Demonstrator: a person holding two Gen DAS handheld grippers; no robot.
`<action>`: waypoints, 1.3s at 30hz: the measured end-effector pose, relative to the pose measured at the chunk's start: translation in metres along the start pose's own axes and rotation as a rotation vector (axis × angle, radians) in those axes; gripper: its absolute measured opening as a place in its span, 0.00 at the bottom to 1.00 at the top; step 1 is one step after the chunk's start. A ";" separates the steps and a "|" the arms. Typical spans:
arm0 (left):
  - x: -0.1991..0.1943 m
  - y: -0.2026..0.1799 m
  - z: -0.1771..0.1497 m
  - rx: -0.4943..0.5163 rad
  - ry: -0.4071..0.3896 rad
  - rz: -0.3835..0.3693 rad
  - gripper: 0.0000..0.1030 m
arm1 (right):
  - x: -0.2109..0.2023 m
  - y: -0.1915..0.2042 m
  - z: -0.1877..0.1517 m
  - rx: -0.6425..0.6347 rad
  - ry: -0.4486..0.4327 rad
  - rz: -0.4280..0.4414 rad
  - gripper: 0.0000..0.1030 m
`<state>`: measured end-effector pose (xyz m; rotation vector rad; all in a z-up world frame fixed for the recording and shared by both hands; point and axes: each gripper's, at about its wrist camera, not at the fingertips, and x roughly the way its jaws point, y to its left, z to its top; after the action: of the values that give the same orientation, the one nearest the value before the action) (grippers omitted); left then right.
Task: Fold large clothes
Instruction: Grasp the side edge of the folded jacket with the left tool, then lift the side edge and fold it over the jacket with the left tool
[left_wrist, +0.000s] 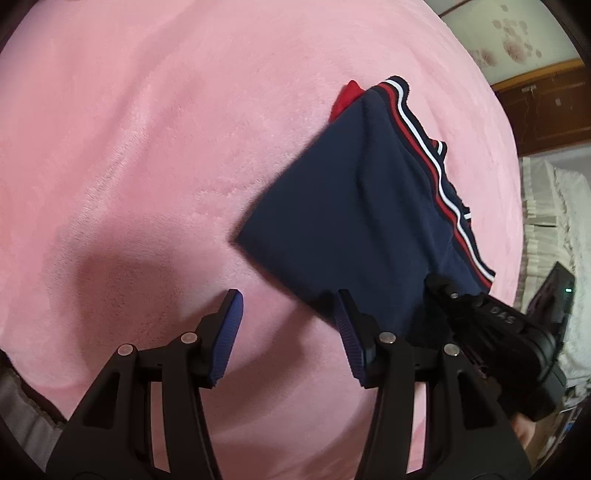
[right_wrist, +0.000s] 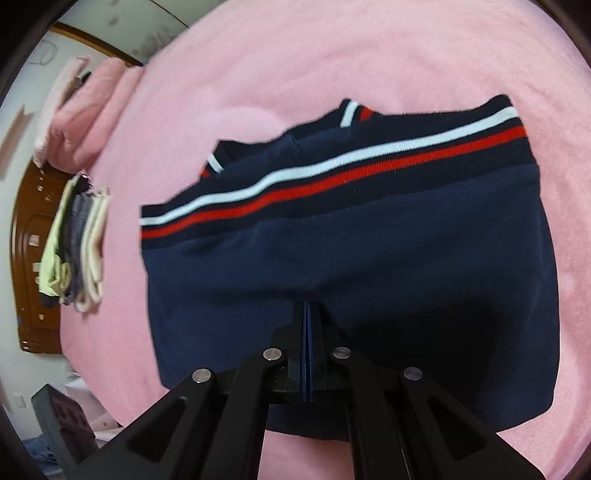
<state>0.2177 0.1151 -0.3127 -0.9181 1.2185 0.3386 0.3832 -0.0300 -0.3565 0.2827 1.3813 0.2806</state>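
Note:
A navy garment with a red and white striped hem lies folded into a compact rectangle on the pink blanket. A red part pokes out at its far corner. My left gripper is open and empty, its right finger at the garment's near edge. My right gripper is shut with its pads together, over the garment's near middle; whether cloth is pinched I cannot tell. It also shows in the left wrist view at the garment's near right corner.
A stack of folded clothes lies at the blanket's left edge in the right wrist view, with a pink folded cover behind it. A brown wooden headboard stands beyond. White bedding lies right of the blanket.

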 end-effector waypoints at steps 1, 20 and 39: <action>0.002 0.002 0.001 -0.012 0.006 -0.023 0.47 | 0.004 -0.004 0.000 0.003 0.012 -0.010 0.00; 0.016 0.000 0.029 -0.071 -0.025 -0.137 0.23 | 0.041 0.003 0.003 0.003 0.042 -0.034 0.00; -0.046 -0.085 -0.013 0.689 -0.279 0.017 0.02 | 0.017 -0.038 -0.019 0.232 -0.083 0.010 0.00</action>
<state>0.2504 0.0640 -0.2355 -0.2535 0.9810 0.0411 0.3689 -0.0586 -0.3885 0.4878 1.3318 0.1152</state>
